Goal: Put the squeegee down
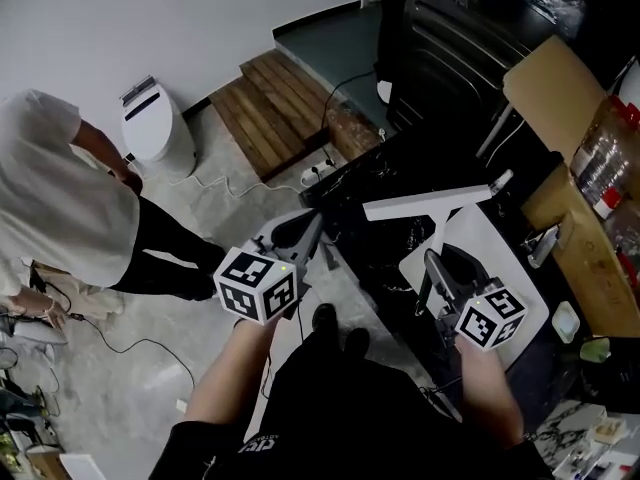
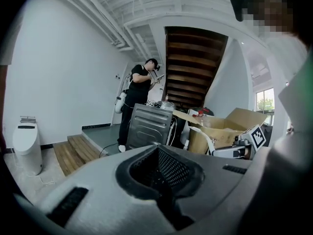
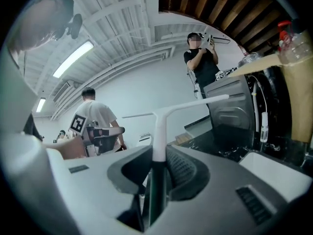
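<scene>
Squeegee (image 3: pixel 159 131) is clamped in the right hand-held gripper (image 3: pixel 155 177).

Over on the left, a person in a white shirt (image 1: pixel 60 198) stands on the pale floor (image 1: pixel 150 298), with a white toilet (image 1: pixel 155 123) close by. Wooden steps (image 1: pixel 280 108) run up toward a dark appliance (image 1: pixel 450 48). On the right, an open cardboard box (image 1: pixel 550 78) holds plastic bottles (image 1: pixel 605 153), beside a white board (image 1: pixel 520 268) on the black bench (image 1: pixel 390 218).

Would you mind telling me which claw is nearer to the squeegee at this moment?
Right. The right claw is shut on the squeegee, gripping its handle. The left claw sits off to the left of the blade, apart from it, and holds nothing.
</scene>
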`<control>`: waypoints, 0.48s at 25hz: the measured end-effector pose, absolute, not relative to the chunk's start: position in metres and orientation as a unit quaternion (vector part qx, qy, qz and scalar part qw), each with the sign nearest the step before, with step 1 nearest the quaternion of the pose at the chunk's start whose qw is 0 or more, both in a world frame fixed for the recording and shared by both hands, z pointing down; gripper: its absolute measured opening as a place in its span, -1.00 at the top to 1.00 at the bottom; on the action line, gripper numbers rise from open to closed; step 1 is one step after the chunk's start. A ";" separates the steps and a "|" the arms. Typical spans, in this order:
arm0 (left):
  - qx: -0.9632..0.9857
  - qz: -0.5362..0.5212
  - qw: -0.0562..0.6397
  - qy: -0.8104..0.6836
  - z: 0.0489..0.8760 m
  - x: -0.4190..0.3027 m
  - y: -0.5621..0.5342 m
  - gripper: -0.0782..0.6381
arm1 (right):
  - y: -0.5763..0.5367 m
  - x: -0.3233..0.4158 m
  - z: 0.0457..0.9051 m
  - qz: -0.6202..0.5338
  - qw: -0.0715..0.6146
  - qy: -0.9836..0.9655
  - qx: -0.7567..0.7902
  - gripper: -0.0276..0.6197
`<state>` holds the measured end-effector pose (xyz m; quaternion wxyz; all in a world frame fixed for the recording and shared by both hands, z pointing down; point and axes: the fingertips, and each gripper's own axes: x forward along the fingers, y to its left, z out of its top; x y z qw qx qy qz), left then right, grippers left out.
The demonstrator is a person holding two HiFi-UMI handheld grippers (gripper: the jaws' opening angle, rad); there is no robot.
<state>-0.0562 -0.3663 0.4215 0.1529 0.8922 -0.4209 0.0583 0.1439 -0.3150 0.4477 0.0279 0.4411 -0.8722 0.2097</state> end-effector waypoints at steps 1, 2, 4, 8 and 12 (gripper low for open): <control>0.893 0.057 0.155 -0.418 0.423 -0.056 -0.372 0.76 | -0.320 0.145 0.448 0.209 0.031 -0.870 0.445 0.63; 0.894 0.056 0.158 -0.415 0.425 -0.055 -0.377 0.76 | -0.325 0.146 0.448 0.211 0.032 -0.867 0.451 0.62; 0.897 0.056 0.161 -0.407 0.427 -0.054 -0.388 0.76 | -0.336 0.147 0.449 0.218 0.033 -0.861 0.459 0.62; 0.903 0.054 0.167 -0.393 0.433 -0.051 -0.405 0.76 | -0.359 0.140 0.462 0.231 0.050 -0.854 0.463 0.62; 0.908 0.059 0.174 -0.377 0.443 -0.042 -0.415 0.76 | -0.379 0.133 0.477 0.252 0.056 -0.846 0.466 0.62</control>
